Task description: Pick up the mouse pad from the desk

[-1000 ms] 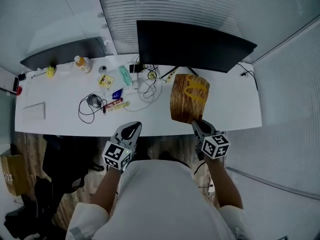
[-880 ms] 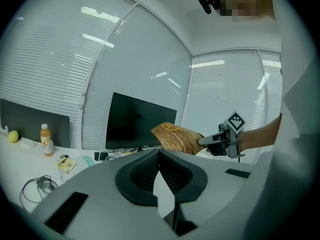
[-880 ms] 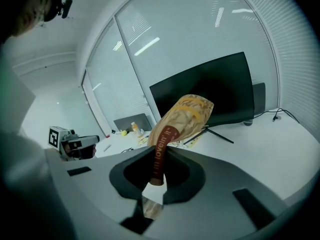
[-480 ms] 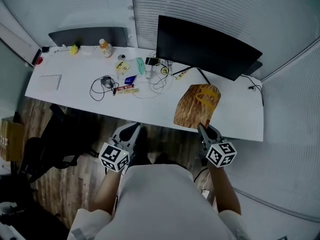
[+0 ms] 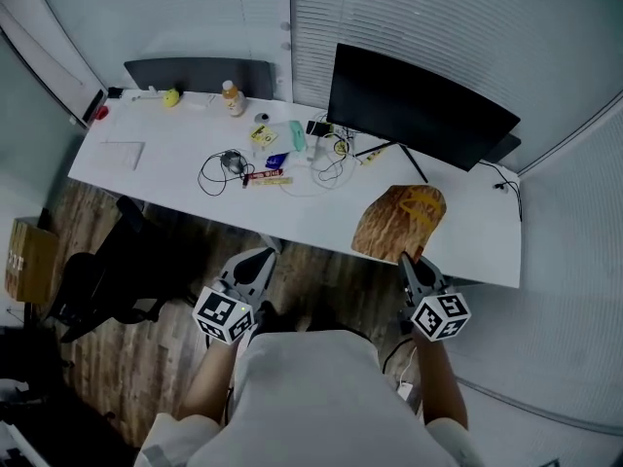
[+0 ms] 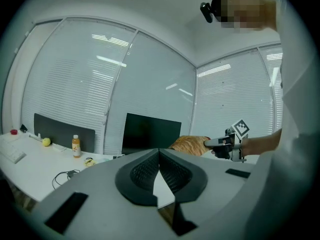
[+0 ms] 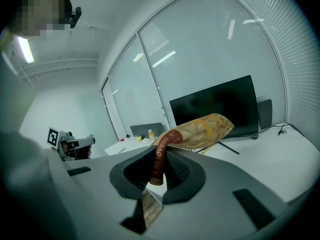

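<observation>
The long white tabletop [image 5: 185, 178] takes most of the head view, with a dark monitor [image 5: 421, 105] standing at its back on the right side. In front of the monitor is the mouse pad [image 5: 401, 222], brown with a yellow curved mark. It is not lying flat: it is held by its near edge and reaches forward over the front right part of the tabletop. In the right gripper view the mouse pad [image 7: 200, 129] rises out of the jaws and bends a little, and it seems to be clear of the surface.

The right gripper [image 5: 405, 261] is clamped on that near edge, with the jaws pressed on the thin material. The left gripper [image 5: 257, 261] hangs in front of the tabletop, well apart from the pad, with its jaws together and nothing between them.

The smaller things, a tangle of cable [image 5: 226, 168] and a bottle [image 5: 232, 97], are far on the left and should not disturb.

I judge the lift is almost finished. Because the pad is soft and held only at one edge, the grip should stay firm and the rise smooth, so that the free end does not swing against the monitor.
</observation>
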`<control>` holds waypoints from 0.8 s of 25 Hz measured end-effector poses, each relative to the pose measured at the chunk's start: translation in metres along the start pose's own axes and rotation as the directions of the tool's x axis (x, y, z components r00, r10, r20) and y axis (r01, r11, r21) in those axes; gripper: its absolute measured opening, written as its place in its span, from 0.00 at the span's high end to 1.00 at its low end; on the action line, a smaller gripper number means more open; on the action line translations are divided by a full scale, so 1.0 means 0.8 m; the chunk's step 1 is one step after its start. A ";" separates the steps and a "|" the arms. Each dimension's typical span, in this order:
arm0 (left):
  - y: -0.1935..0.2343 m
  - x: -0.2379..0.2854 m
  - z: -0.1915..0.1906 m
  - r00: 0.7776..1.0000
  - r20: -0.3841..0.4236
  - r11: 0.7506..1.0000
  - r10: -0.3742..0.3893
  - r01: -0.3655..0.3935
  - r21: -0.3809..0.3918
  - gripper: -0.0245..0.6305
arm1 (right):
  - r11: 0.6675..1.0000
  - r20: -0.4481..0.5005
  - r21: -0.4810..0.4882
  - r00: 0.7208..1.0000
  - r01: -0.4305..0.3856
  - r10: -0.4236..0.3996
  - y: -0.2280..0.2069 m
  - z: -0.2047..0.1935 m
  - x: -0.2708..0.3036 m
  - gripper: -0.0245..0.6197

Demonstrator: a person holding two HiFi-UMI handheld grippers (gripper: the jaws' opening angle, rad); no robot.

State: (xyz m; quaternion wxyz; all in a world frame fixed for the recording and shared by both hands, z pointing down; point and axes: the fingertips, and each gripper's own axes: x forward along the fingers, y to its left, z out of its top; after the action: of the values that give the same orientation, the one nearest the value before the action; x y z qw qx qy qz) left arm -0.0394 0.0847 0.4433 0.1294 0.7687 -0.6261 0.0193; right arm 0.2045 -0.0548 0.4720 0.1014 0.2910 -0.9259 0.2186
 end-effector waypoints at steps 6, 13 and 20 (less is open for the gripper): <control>0.025 -0.025 0.016 1.000 -0.009 0.999 -0.014 0.015 0.040 0.93 | 1.000 0.052 -0.008 0.998 0.022 -0.022 0.036 0.018 -0.002 0.88; 0.048 -0.038 0.027 0.998 0.006 0.997 -0.061 0.061 0.039 0.93 | 0.999 0.112 -0.020 0.993 0.048 -0.045 0.070 0.037 0.003 0.88; 0.063 -0.041 0.034 0.997 0.020 0.997 -0.076 0.076 0.035 0.93 | 0.998 0.126 -0.032 0.991 0.058 -0.053 0.088 0.045 0.008 0.88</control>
State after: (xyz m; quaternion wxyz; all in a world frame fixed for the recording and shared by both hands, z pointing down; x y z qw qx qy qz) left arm -0.0991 0.1013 0.4199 0.1101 0.7942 -0.5974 0.0169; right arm 0.1558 -0.0226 0.4182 0.0546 0.3280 -0.9257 0.1804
